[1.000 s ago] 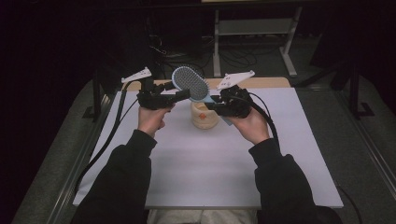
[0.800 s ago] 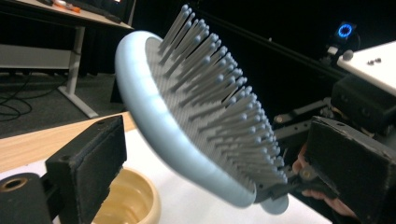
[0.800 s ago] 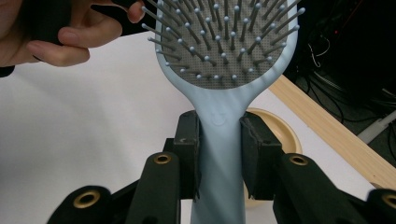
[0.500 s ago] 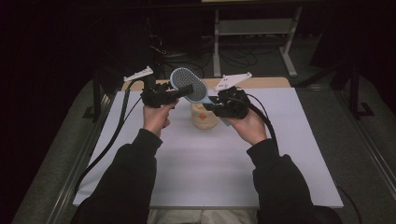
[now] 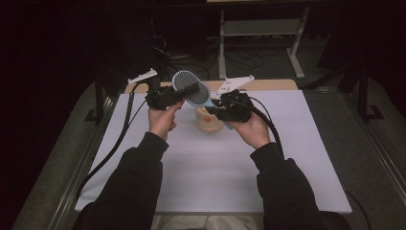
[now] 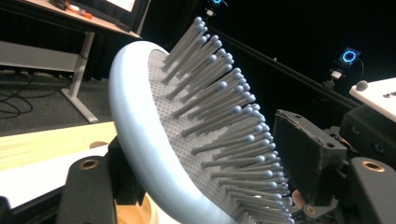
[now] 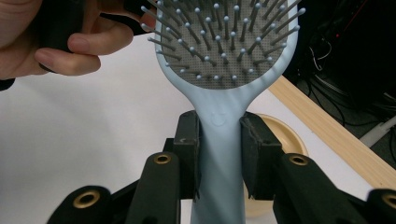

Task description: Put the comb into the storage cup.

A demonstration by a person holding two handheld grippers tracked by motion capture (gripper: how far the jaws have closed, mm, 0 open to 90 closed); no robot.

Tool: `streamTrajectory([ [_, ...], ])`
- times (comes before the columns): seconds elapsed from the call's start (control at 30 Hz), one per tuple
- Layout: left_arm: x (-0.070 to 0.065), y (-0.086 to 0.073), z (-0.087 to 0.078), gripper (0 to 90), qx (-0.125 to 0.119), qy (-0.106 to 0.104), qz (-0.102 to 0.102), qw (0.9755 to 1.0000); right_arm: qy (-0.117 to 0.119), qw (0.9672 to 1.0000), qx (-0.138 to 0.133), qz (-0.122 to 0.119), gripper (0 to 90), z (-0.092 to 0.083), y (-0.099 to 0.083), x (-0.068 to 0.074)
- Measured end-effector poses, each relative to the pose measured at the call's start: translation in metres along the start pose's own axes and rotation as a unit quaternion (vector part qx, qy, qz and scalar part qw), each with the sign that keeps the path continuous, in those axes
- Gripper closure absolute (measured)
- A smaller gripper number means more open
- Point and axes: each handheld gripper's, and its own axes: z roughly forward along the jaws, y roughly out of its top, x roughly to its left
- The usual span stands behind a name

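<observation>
A pale blue hairbrush [image 5: 184, 79] with grey bristles is held up over the middle of the table. My right gripper [image 5: 216, 106] is shut on its handle [image 7: 219, 140], one pad [image 7: 189, 149] on each side. My left gripper [image 5: 191, 89] reaches in from the left across the brush head [image 6: 140, 116]. Its jaws have just been closing with the head between them. One jaw now lies against the smooth back, and the other pad [image 6: 306, 154] meets the bristle tips.
A tan round wooden container [image 5: 209, 122] with something orange on it stands on the white mat [image 5: 215, 172], right under the brush. A wooden strip [image 5: 273, 85] runs along the table's far edge. Cables trail from both grippers.
The left gripper has shifted a little right onto the brush head, and its jaws have narrowed around it. The right gripper and the brush have kept still.
</observation>
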Motion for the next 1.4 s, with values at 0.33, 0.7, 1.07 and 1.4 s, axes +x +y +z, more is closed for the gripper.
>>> streamTrajectory([
  [0.33,-0.007,0.009,0.001,51.1,-0.003,-0.011,-0.009,0.9999,0.007,1.0,-0.002,0.002,68.6,0.004,-0.003,-0.004],
  [0.7,-0.019,0.02,0.01,53.8,0.012,0.001,0.033,0.9994,0.004,0.9994,-0.009,0.034,63.0,-0.001,-0.004,-0.012],
  [1.07,-0.019,0.027,0.01,54.1,0.026,0.02,0.063,0.9974,-0.004,0.997,-0.007,0.077,42.6,-0.016,-0.017,-0.032],
  [1.4,-0.021,0.041,0.006,54.1,0.004,0.013,0.063,0.9979,-0.011,0.9944,0.008,0.104,16.7,-0.023,-0.038,-0.044],
])
